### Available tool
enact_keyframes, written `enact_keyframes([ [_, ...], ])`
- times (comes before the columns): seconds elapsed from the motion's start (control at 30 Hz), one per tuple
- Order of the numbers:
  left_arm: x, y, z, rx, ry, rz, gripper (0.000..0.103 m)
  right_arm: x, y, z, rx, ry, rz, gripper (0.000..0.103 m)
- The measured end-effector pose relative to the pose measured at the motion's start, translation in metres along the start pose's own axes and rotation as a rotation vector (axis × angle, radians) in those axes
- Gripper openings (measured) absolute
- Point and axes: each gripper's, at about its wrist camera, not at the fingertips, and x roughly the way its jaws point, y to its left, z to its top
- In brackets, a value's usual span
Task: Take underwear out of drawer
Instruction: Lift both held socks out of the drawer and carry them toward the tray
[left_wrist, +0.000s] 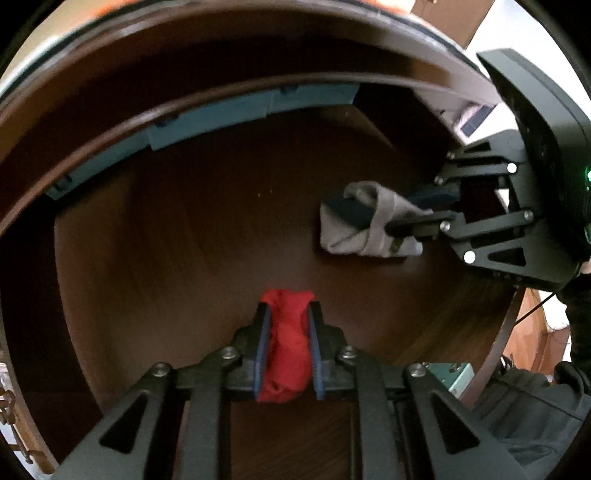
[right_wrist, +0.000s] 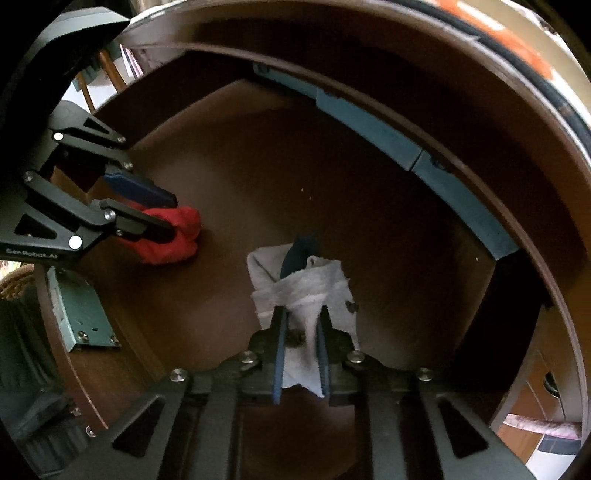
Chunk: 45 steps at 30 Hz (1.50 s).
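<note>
Both grippers reach down into an open brown wooden drawer. My left gripper is shut on bunched red underwear, which fills the gap between its blue pads. From the right wrist view, that left gripper pinches the same red underwear low over the drawer floor. My right gripper is shut on grey underwear with a dark navy inside. In the left wrist view the right gripper comes in from the right onto the grey underwear.
Blue-grey strips run under the drawer's far rim. A metal slide bracket is fixed at the drawer's left side. Beyond the drawer's edge are a wooden floor and a person's dark clothing.
</note>
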Motion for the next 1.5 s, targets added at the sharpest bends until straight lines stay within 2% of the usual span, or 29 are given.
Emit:
enact_keyframes([
  [0.1,-0.009,0.004,-0.002,-0.017,-0.043,-0.012,0.017,-0.004,0.001,0.0,0.002,-0.032,0.007,0.015],
  [0.33,-0.024,0.0,-0.006,-0.012,-0.154,0.013,0.017,-0.011,0.009,-0.008,-0.002,-0.098,-0.005,0.012],
  [0.53,-0.034,-0.004,-0.008,-0.014,-0.234,0.06,0.017,-0.028,0.003,-0.025,0.007,-0.176,-0.022,0.011],
  [0.77,-0.044,-0.008,-0.01,-0.004,-0.292,0.116,0.017,-0.052,0.005,-0.042,0.016,-0.266,-0.022,0.011],
  [0.8,-0.045,-0.008,-0.01,-0.001,-0.297,0.124,0.017,-0.057,0.008,-0.059,0.019,-0.275,-0.021,0.011],
  [1.2,-0.063,-0.014,-0.02,0.005,-0.361,0.169,0.017,-0.082,0.01,-0.085,0.02,-0.386,-0.021,0.011],
  [1.5,-0.085,-0.017,-0.021,0.009,-0.446,0.214,0.017,-0.106,0.023,-0.107,-0.007,-0.498,-0.038,0.011],
])
